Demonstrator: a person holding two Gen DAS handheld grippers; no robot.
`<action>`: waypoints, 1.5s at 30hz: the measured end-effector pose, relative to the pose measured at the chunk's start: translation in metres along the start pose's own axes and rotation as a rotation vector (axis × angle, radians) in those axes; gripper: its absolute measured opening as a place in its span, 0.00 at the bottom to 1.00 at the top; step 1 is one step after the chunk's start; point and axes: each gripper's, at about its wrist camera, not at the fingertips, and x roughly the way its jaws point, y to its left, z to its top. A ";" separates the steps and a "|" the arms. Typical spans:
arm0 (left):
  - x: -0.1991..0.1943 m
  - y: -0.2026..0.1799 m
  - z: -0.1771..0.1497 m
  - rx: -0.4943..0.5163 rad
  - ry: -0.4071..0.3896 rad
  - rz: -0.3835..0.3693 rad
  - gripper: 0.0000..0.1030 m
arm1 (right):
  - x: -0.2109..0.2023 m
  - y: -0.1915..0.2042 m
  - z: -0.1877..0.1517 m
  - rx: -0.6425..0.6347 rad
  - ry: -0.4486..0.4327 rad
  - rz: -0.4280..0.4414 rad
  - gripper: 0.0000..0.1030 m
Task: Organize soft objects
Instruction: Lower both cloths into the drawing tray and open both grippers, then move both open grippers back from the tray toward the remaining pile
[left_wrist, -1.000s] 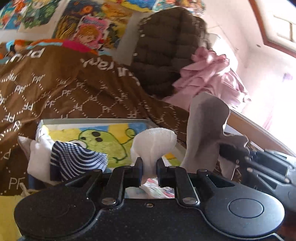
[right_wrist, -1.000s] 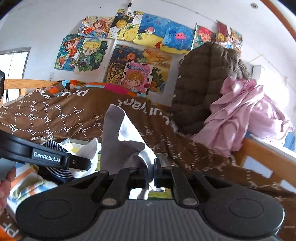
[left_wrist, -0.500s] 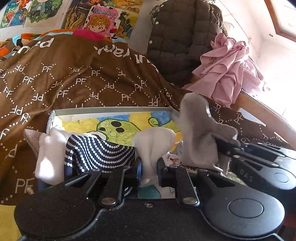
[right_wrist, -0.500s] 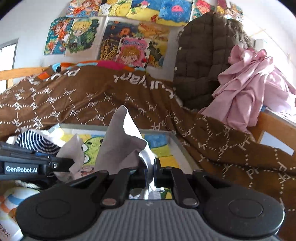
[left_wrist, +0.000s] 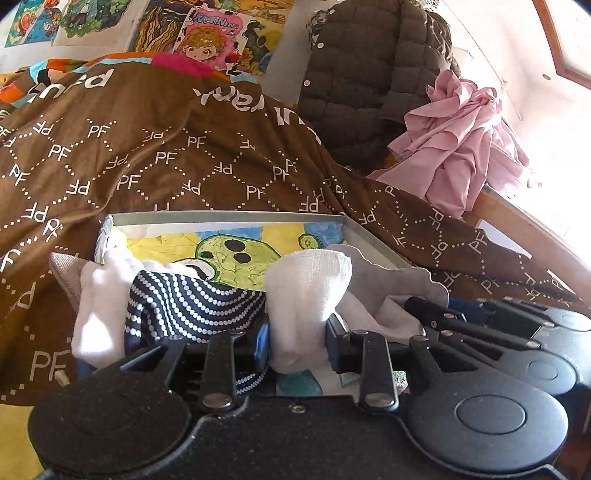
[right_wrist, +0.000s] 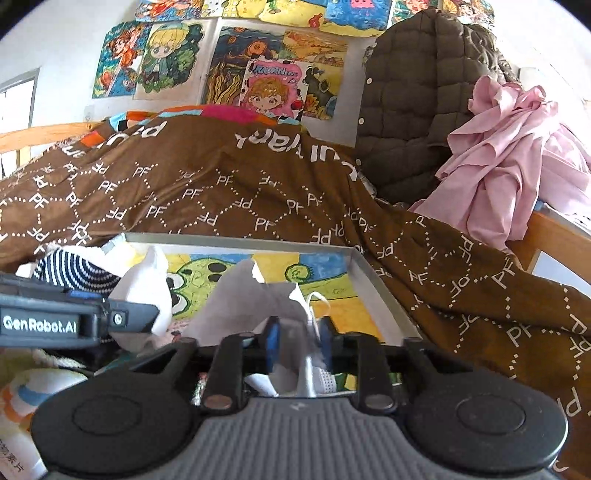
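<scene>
In the left wrist view my left gripper (left_wrist: 297, 343) is shut on a white sock (left_wrist: 306, 291) that stands up between the blue pads. A navy dotted sock (left_wrist: 192, 306) and another white sock (left_wrist: 96, 314) lie at the tray's near left. My right gripper (right_wrist: 299, 339) sits low over the tray (right_wrist: 373, 284). Its jaws are slightly parted, with a grey and white cloth (right_wrist: 240, 299) loose and blurred between them. From the left wrist view this cloth (left_wrist: 399, 280) lies slumped over the right gripper's fingers (left_wrist: 428, 310).
The shallow tray (left_wrist: 229, 216) has a frog drawing on its floor and rests on a brown patterned blanket (left_wrist: 166, 155). A dark quilted jacket (left_wrist: 369, 66) and pink clothes (left_wrist: 461, 140) hang behind. A wooden bed rail (right_wrist: 554, 236) runs along the right.
Both grippers have come down toward the tray and both pairs of jaws have widened. The grey cloth, upright before, has slumped low. The white sock still stands in the left jaws.
</scene>
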 end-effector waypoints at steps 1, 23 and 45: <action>0.000 -0.001 0.000 0.006 -0.001 0.002 0.34 | -0.001 -0.002 0.001 0.006 -0.001 0.001 0.36; -0.063 -0.037 0.015 0.091 -0.160 0.084 0.94 | -0.085 -0.046 0.026 0.154 -0.093 -0.074 0.90; -0.198 -0.091 -0.009 0.190 -0.262 0.211 0.99 | -0.211 -0.042 -0.007 0.278 -0.170 -0.070 1.00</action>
